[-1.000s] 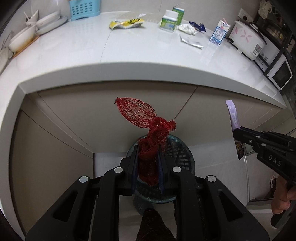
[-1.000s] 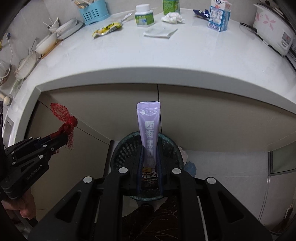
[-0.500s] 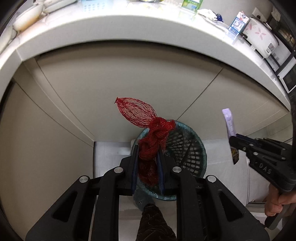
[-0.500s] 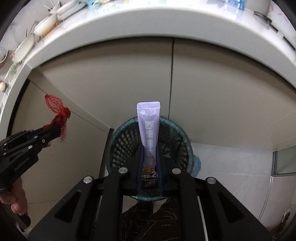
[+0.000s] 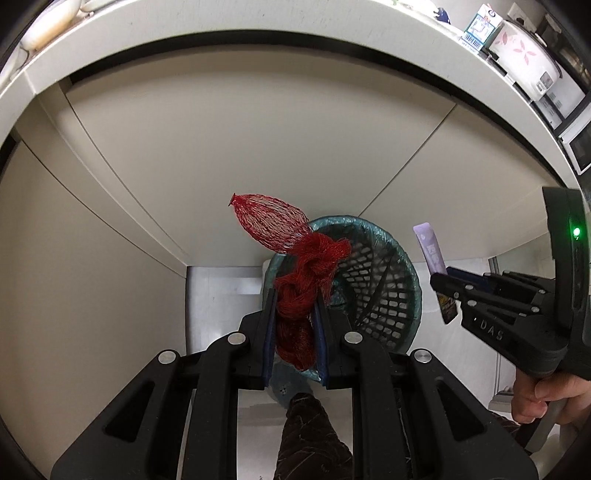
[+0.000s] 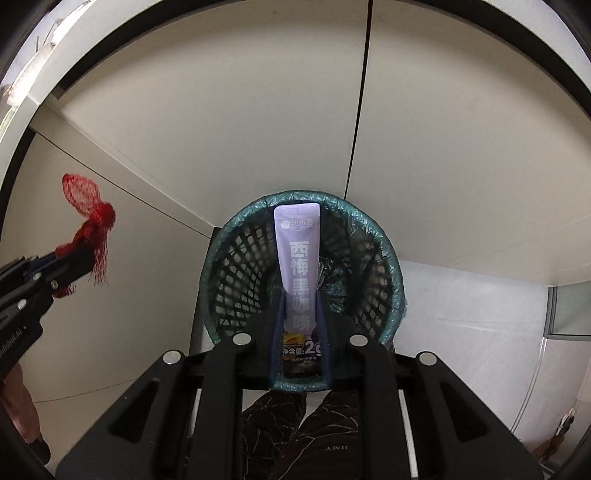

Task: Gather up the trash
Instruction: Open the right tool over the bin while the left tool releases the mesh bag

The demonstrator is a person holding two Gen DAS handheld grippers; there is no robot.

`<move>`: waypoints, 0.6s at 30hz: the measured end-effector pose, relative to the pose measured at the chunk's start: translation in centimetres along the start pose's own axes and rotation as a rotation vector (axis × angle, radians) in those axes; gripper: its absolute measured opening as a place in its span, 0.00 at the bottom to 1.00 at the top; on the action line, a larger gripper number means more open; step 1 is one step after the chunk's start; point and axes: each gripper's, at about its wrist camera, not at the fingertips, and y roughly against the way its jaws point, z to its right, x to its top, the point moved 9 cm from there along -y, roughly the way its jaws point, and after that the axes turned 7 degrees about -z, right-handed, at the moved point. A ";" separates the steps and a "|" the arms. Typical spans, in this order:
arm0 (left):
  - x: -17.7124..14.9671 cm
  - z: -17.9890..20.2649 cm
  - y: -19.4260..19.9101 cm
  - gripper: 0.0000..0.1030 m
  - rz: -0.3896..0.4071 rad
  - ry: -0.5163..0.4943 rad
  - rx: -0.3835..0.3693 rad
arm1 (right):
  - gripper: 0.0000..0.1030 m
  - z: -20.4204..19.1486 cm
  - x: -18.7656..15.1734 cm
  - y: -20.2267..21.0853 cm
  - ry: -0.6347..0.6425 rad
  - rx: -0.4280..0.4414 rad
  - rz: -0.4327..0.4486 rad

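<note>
two handheld tongs point steeply down over a dark mesh wastebasket lined with a green bag, which stands on the floor against cream cabinet doors. the left tongs are clamped on a knotted red mesh net bag, whose loose end fans up and away past the fingertips, just over the near left rim of the basket. the right tongs frame a purple sachet printed with white characters, upright between the fingers and directly above the basket's opening; their jaws have just been opening, and the sachet stands between them with thin gaps at the pads. in the left view the right tongs sit to the right of the basket, a hand gripping the handle. the white tabletop arcs overhead beyond both tongs, with a carton and a flowered rice cooker at its far right edge. a patterned trouser leg shows beneath the right tongs.
</note>
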 end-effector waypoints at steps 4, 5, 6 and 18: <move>0.1 -0.1 -0.2 0.16 -0.008 -0.007 0.001 | 0.46 -0.4 0.1 0.7 0.000 -0.011 0.024; 0.2 -0.1 -0.2 0.16 -0.009 -0.007 0.000 | 0.52 -0.4 0.3 1.0 -0.002 -0.009 0.034; 0.1 0.2 -0.2 0.16 -0.008 -0.008 -0.001 | 0.59 -0.3 0.4 1.3 -0.007 -0.008 0.043; 0.3 3.7 -2.1 0.16 -0.032 -0.103 -0.021 | 0.91 4.8 0.9 5.3 -0.137 -0.041 0.139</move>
